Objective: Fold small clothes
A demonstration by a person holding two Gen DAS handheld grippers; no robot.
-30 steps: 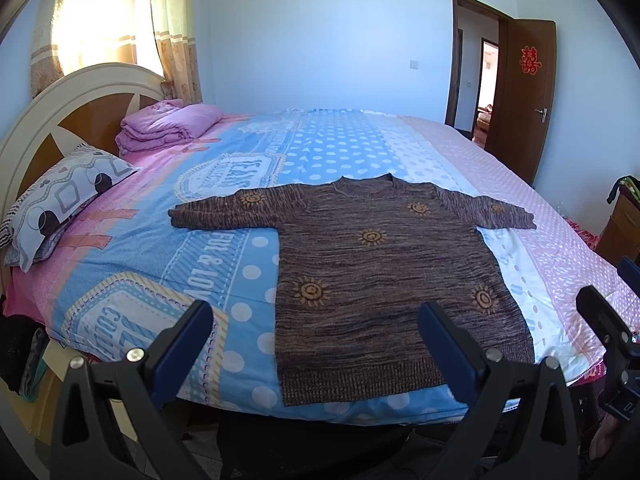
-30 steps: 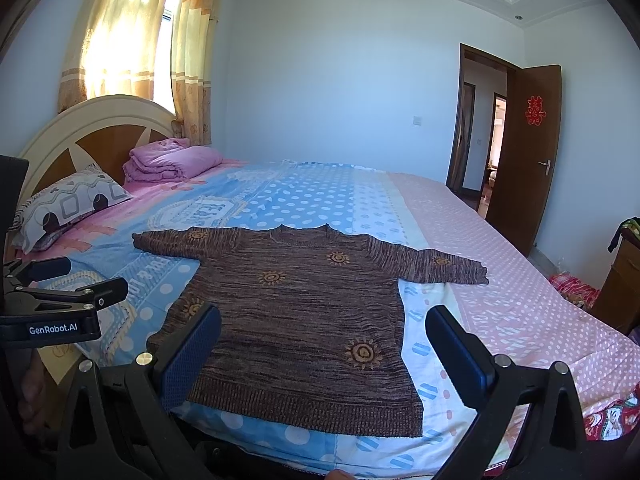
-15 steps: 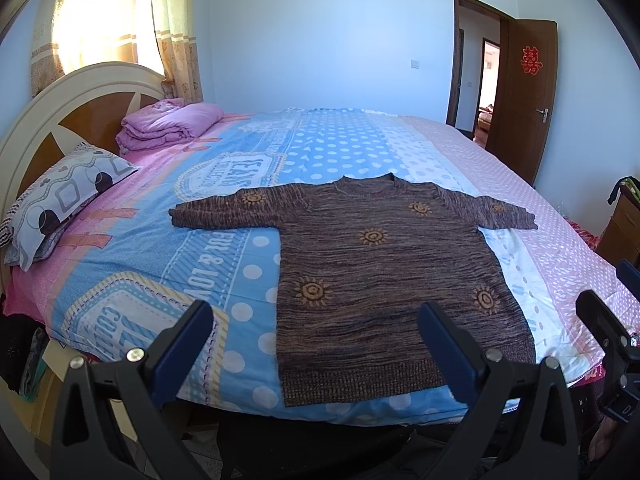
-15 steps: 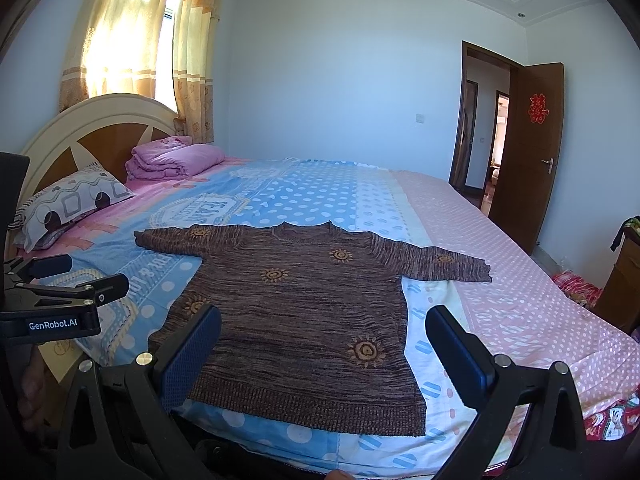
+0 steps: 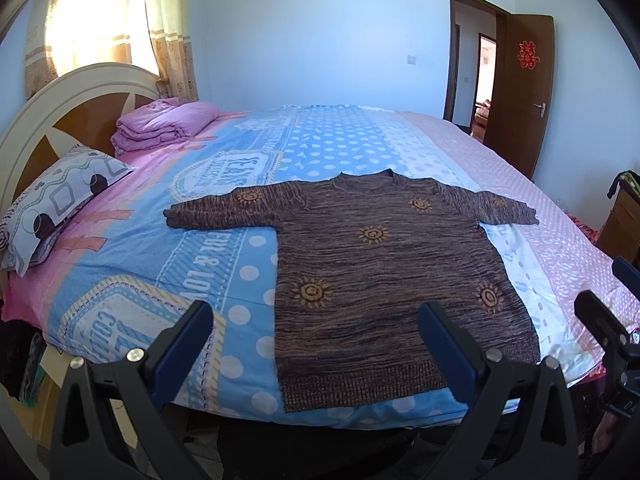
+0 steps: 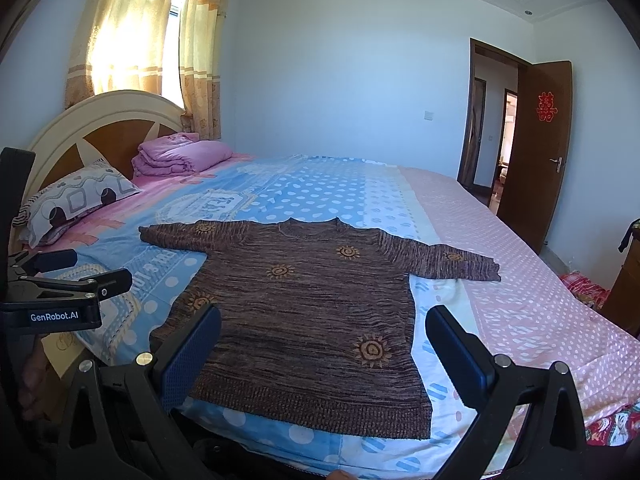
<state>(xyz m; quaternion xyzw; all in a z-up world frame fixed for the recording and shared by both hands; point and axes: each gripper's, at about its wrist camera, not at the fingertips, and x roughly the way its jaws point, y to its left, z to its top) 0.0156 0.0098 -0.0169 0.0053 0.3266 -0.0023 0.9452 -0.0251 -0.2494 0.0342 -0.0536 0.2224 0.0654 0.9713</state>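
A brown knit sweater point(image 5: 384, 272) with orange sun motifs lies flat and spread out on the bed, sleeves out to both sides, hem toward me. It also shows in the right wrist view point(image 6: 308, 312). My left gripper point(image 5: 316, 332) is open and empty, held above the bed's near edge in front of the hem. My right gripper point(image 6: 324, 340) is open and empty, just short of the hem. The left gripper's body point(image 6: 60, 300) shows at the left of the right wrist view. The right gripper's body point(image 5: 604, 328) shows at the right edge of the left wrist view.
The bed point(image 5: 224, 248) has a blue and pink patterned cover. A patterned pillow point(image 5: 60, 200) and a folded pink quilt point(image 5: 164, 124) lie by the headboard point(image 5: 76, 108) on the left. An open brown door point(image 5: 520, 92) is at the back right. A wooden cabinet point(image 5: 620, 220) stands right.
Both grippers have shifted only slightly; the right wrist view has dropped a little toward the sweater. The sweater has not moved.
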